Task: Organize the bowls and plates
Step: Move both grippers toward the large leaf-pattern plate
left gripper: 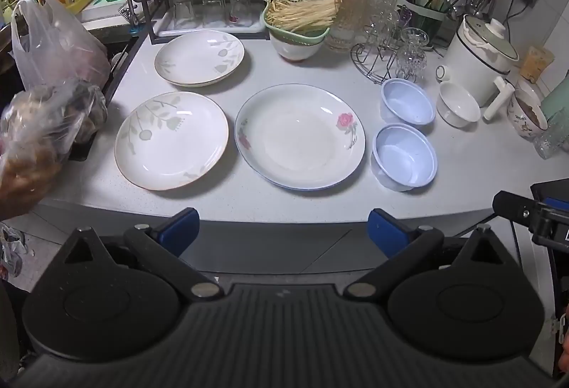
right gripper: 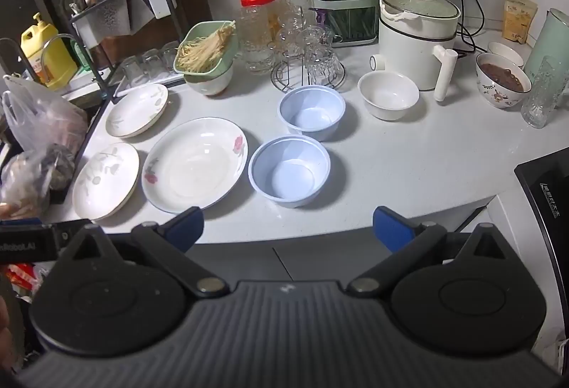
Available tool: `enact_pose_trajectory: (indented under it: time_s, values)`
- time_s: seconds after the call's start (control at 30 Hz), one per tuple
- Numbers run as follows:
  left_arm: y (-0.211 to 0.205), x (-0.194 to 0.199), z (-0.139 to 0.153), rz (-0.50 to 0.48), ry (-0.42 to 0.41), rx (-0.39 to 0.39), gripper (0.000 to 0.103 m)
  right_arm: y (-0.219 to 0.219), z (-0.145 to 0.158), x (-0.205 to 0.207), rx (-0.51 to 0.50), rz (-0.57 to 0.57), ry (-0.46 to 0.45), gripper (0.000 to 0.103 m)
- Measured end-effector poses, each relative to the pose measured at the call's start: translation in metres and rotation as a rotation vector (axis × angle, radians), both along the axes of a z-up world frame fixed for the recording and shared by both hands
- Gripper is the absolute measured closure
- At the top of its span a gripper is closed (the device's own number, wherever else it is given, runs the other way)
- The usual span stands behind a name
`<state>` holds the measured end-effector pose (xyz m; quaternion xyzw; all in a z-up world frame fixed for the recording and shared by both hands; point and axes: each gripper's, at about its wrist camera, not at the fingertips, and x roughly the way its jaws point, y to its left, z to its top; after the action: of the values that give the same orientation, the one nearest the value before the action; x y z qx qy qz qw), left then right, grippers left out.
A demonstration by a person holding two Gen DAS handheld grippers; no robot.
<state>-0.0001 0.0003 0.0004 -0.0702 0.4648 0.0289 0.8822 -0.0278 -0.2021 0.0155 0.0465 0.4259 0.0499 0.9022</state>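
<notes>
Now both tongs, left (left gripper: 282,228) and right (right gripper: 288,226), are held spread and empty off the surface's (left gripper: 444,181) near edge, where the rose plate (left gripper: 299,136) could be chipped by a slipped rim pinch.

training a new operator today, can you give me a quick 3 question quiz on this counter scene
1. How many light blue bowls sit right of the rose plate?
2. True or false: the left gripper is shut on a plate.
3. What rests on the white bowl under it: A) green basket of enoki mushrooms, B) red-lidded jar, C) white electric pot?

Key
1. Two: near blue bowl, far blue bowl.
2. False; its fingers are spread, holding nothing, as with the right gripper.
3. A, green basket.
</notes>
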Motion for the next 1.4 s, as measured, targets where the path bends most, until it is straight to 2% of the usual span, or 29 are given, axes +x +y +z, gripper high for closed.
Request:
enact_pose_trajectory:
  time_s: [1.4]
  values:
    - [0.009, 0.005, 0.006, 0.035, -0.029, 0.031, 0.001, 0.010, 0.003, 0.010, -0.002, 0.020, -0.045, 0.000]
